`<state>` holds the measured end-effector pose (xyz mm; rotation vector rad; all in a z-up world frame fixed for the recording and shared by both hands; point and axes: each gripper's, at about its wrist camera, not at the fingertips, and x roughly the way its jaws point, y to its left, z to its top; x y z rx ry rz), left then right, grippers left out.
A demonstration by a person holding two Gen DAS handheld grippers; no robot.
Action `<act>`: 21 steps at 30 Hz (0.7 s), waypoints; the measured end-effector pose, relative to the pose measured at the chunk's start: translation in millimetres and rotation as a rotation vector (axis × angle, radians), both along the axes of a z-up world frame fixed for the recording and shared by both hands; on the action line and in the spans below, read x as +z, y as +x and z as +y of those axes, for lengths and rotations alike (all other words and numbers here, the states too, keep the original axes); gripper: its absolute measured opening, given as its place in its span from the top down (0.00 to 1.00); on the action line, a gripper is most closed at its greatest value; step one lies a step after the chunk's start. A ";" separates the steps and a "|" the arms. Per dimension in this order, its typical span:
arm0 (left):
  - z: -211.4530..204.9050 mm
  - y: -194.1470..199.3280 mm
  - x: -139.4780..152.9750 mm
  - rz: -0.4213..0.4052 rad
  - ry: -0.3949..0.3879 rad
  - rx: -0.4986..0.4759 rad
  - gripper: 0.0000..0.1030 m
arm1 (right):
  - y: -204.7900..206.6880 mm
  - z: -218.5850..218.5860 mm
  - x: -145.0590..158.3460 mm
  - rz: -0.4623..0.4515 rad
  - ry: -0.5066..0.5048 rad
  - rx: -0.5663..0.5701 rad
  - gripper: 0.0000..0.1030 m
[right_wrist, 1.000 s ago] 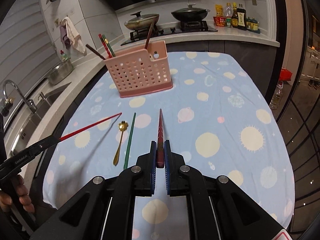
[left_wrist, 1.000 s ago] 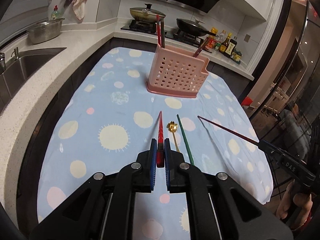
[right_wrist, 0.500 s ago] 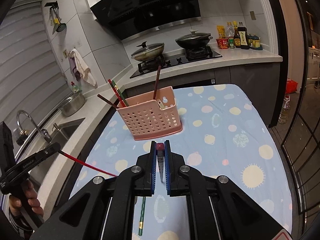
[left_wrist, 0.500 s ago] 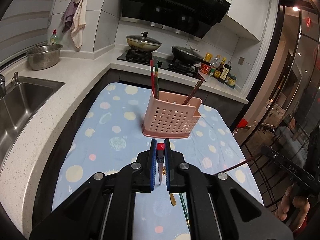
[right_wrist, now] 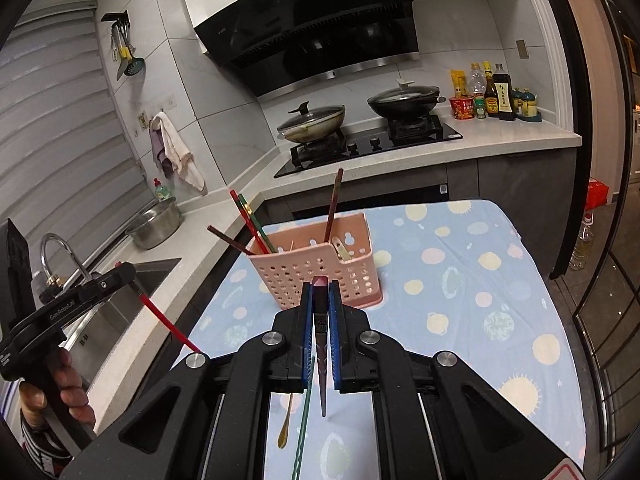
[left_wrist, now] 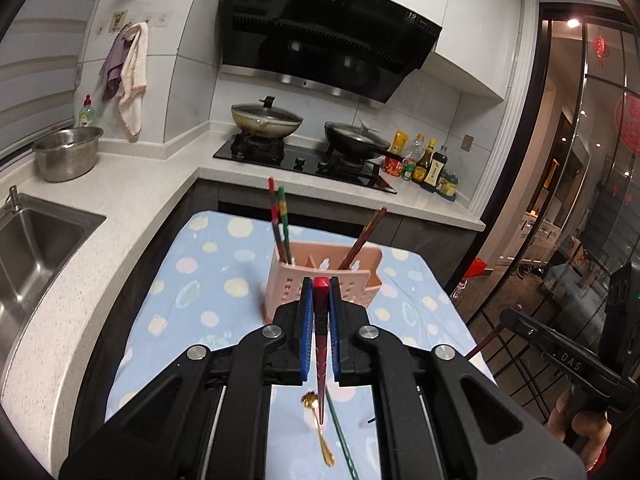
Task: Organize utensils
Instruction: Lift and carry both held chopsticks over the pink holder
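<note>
The left tongs (left_wrist: 320,312) are closed on a red chopstick (left_wrist: 321,344), its blunt end poking up between the blue pads (left_wrist: 306,320) and its tip hanging down above the table (left_wrist: 180,280), which is covered by a blue dotted cloth. The right tongs (right_wrist: 320,312) are likewise clamped shut on a dark maroon chopstick (right_wrist: 322,360), held the same way with the point hanging free. A pink perforated utensil holder (right_wrist: 316,268) stands upright on the cloth toward the table's far edge, nearer the stove; it already holds a red and a green chopstick (right_wrist: 250,220) leaning toward the far left corner, a dark one (right_wrist: 230,242) slanting out over its left rim, and a brown one (right_wrist: 334,204) tilted in another compartment. On the cloth by the near edge lie a gold spoon (left_wrist: 320,432) and a green chopstick (left_wrist: 340,432), just beside each other. In the right wrist view, the left hand (right_wrist: 60,384) grips its handle at the near left.
</note>
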<state>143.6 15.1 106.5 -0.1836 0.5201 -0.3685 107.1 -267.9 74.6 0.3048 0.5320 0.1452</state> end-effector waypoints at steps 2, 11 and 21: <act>-4.3 9.2 8.2 -0.017 -0.011 -0.013 0.93 | 6.9 -0.9 7.5 -0.022 -0.005 0.000 0.93; -26.7 52.3 47.6 -0.118 -0.020 -0.037 0.93 | 54.5 -10.2 51.1 -0.123 0.003 -0.002 0.93; -42.9 111.8 81.7 -0.216 -0.010 -0.015 0.93 | 122.9 -2.5 97.4 -0.226 -0.014 -0.022 0.93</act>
